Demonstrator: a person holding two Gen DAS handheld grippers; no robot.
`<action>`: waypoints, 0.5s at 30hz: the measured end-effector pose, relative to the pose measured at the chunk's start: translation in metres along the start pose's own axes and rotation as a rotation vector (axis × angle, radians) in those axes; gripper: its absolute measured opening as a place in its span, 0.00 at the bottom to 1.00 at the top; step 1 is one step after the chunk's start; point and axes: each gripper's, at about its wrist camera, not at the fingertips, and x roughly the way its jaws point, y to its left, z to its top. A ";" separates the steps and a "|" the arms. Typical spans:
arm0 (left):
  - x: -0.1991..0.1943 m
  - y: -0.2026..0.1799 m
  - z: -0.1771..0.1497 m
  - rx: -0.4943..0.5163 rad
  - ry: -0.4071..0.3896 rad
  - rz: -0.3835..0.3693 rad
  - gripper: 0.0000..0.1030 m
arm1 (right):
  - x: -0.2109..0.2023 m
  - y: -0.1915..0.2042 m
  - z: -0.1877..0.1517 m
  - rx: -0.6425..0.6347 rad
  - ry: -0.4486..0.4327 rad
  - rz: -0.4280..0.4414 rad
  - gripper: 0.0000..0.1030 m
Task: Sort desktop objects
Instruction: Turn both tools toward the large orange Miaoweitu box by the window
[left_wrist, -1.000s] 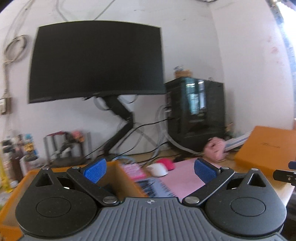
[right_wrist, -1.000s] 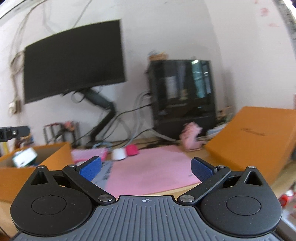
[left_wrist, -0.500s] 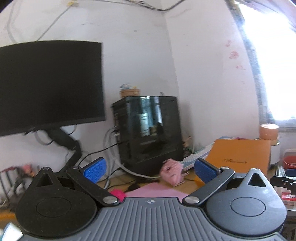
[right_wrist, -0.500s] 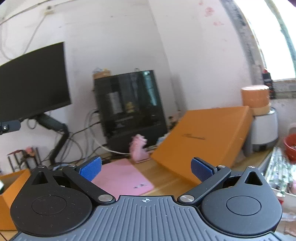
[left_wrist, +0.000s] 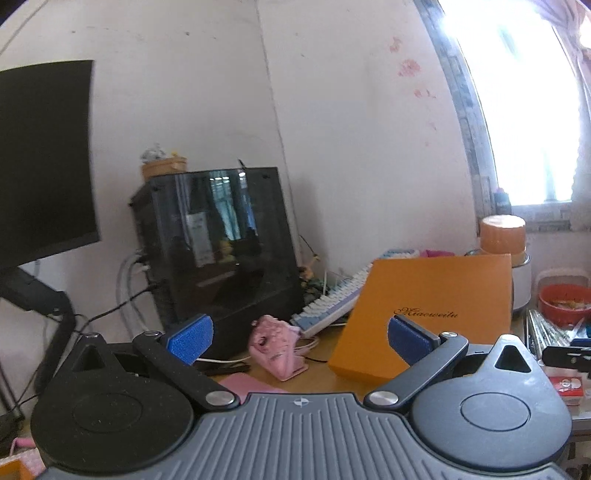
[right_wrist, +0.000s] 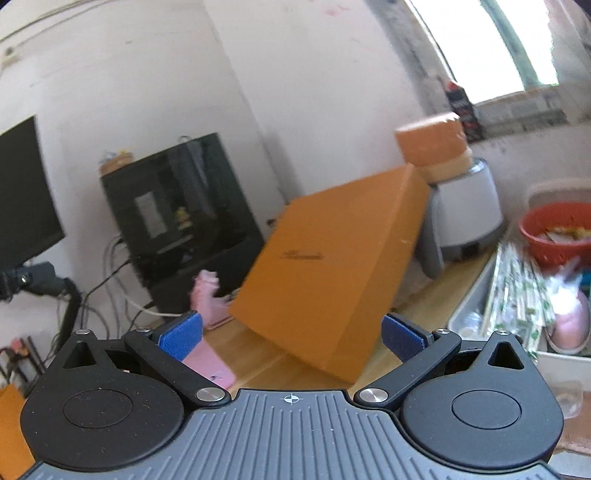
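Observation:
My left gripper (left_wrist: 299, 338) is open and empty, held above the wooden desk (left_wrist: 317, 376). Ahead of it stand a pink toy figure (left_wrist: 275, 345) and a tilted orange box lid (left_wrist: 432, 310). My right gripper (right_wrist: 290, 338) is open and empty, close in front of the same orange box lid (right_wrist: 328, 269). The pink toy (right_wrist: 208, 301) shows to the lid's left. A pink mat (right_wrist: 207, 365) lies under the left finger.
A black PC case (left_wrist: 218, 251) stands at the back, a monitor (left_wrist: 40, 158) at left. A keyboard (left_wrist: 332, 302) leans behind the lid. At right are a white appliance (right_wrist: 461, 214), a red basket (right_wrist: 554, 232), and a tray of packets (right_wrist: 517, 295).
Both grippers have swung to the right, away from the monitor and the cardboard box, toward the orange lid and the window side. Both stayed open.

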 end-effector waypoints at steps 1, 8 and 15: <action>0.007 -0.003 0.000 0.003 0.003 -0.006 1.00 | 0.003 -0.005 0.000 0.011 0.004 -0.006 1.00; 0.063 -0.011 -0.004 0.004 0.025 -0.067 1.00 | 0.023 -0.031 0.006 0.063 0.016 -0.065 1.00; 0.124 -0.014 -0.008 -0.006 0.051 -0.122 1.00 | 0.052 -0.047 0.015 0.099 0.009 -0.101 1.00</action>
